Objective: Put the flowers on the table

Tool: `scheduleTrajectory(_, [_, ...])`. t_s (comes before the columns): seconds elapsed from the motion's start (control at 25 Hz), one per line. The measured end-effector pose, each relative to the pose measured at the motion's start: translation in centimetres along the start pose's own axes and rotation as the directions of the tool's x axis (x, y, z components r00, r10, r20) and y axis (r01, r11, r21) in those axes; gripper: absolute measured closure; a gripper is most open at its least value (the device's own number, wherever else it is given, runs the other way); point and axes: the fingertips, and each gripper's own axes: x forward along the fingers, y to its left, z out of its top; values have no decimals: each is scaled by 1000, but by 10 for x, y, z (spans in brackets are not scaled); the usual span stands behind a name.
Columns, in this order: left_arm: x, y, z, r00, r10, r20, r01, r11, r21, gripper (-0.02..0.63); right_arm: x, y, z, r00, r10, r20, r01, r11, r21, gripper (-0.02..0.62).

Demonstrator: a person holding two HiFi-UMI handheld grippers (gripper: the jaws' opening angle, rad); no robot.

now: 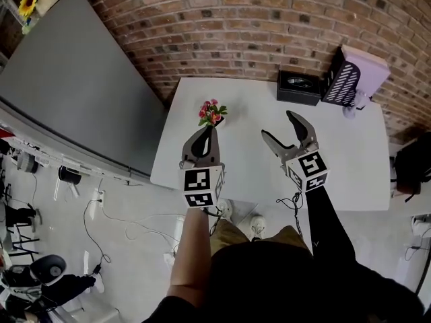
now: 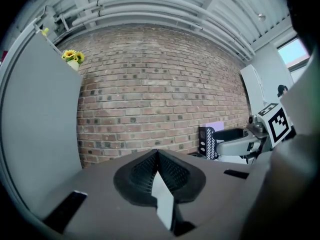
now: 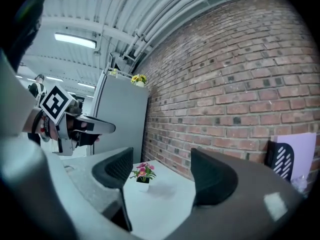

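The left gripper [image 2: 157, 156] has its jaws clenched on nothing, and the right gripper [image 3: 161, 160] has its jaws released and empty. Just above the left one, left of centre in the head view, the flowers [image 1: 212, 112] stand upright on the white worktop [image 1: 350, 153]. They look placed to me, so best draw away straight without brushing the petals.

A black box [image 1: 299, 86] sits just beside a slotted rack [image 1: 345, 81], brick wall [image 1: 269, 25] behind

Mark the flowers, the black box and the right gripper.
flowers [image 1: 211, 110]: head view, pink blooms.
black box [image 1: 299, 83]: head view, top face.
right gripper [image 1: 277, 125]: head view, midway between jaw tips.
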Motion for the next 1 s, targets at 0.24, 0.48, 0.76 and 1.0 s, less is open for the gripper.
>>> scheduleTrajectory(0.24, [-7, -15, 16, 1000, -10, 27, 9, 999, 31, 597, -11, 1, 13, 1000, 12, 23, -11, 1000, -23, 241])
scheduleTrajectory(0.48, [-11, -11, 27, 999, -4, 47, 2, 999, 46, 597, -10, 2, 25, 999, 0, 42, 1, 999, -37, 244])
scheduleTrajectory(0.76, [-15, -9, 28, 999, -8, 45, 5, 998, 60, 597, -17, 0, 41, 992, -83, 92, 88, 995, -48, 595])
scheduleTrajectory(1.0, [-16, -7, 27, 999, -6, 50, 3, 999, 53, 597, -14, 4, 38, 994, -82, 71, 89, 992, -89, 595])
